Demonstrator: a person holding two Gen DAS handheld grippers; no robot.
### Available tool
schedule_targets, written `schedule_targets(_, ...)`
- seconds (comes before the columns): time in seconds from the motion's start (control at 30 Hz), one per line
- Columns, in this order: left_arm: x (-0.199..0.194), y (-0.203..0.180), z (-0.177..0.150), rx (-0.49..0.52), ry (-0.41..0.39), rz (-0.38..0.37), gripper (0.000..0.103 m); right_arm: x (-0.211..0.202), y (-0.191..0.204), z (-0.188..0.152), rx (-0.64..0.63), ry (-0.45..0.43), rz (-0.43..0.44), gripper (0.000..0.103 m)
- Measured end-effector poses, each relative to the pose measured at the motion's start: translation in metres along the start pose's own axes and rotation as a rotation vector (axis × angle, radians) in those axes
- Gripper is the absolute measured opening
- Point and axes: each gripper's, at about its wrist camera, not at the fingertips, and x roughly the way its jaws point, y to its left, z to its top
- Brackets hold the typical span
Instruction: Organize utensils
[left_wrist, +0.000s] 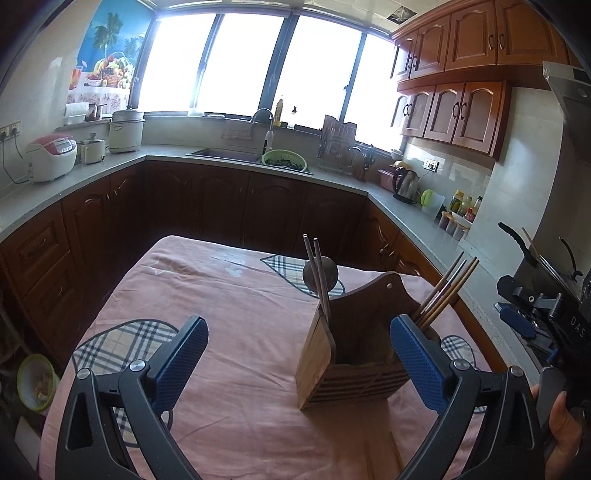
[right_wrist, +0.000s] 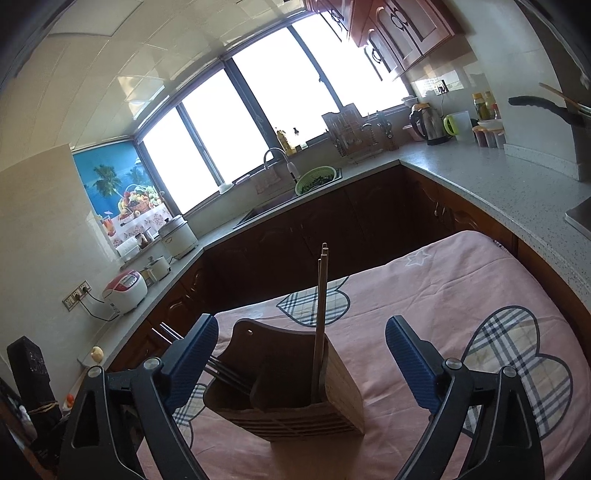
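Nearest in the left wrist view, the left hand-held gripper (left_wrist: 297, 363) stands with its blue pads spread wide and nothing between them; the right hand-held gripper (right_wrist: 301, 356) is likewise agape and empty. Just beyond both, on the pink-clothed tabletop (left_wrist: 229, 295), sits the wooden utensil holder (left_wrist: 354, 354) — two chopsticks (left_wrist: 317, 273) upright in one compartment, a leaning bundle (left_wrist: 445, 291) in the other. Only the left view shows a round spoon head (left_wrist: 320, 275) behind the sticks. Farther off, the sink (right_wrist: 280, 201) and green colander (right_wrist: 316, 179) under bright windows.
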Motion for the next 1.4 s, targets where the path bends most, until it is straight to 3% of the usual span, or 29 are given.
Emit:
schedule_targets(0.37, -0.07, 0.012, -0.025, -0.036, 0.019, -0.041, 0.1, -0.06, 0.013, -0.032, -0.011, 0.013, 0.042, 0.094)
schedule_targets(0.83, -0.165, 0.007, -0.079, 0.022, 0.023, -0.028, 0.1, -0.14, 0.026, -0.085, -0.05, -0.003, 0.05, 0.095)
schedule_targets(1.03, -0.194, 0.003, -0.104, 0.072, -0.018, 0.013, 0.1, -0.166, 0.034, -0.113, -0.104, -0.022, 0.006, 0.095)
schedule_targets(1.4, -0.217, 0.001, -0.167, 0.147, -0.088, 0.098, 0.101, -0.197, 0.037, -0.181, -0.242, -0.163, -0.122, 0.101)
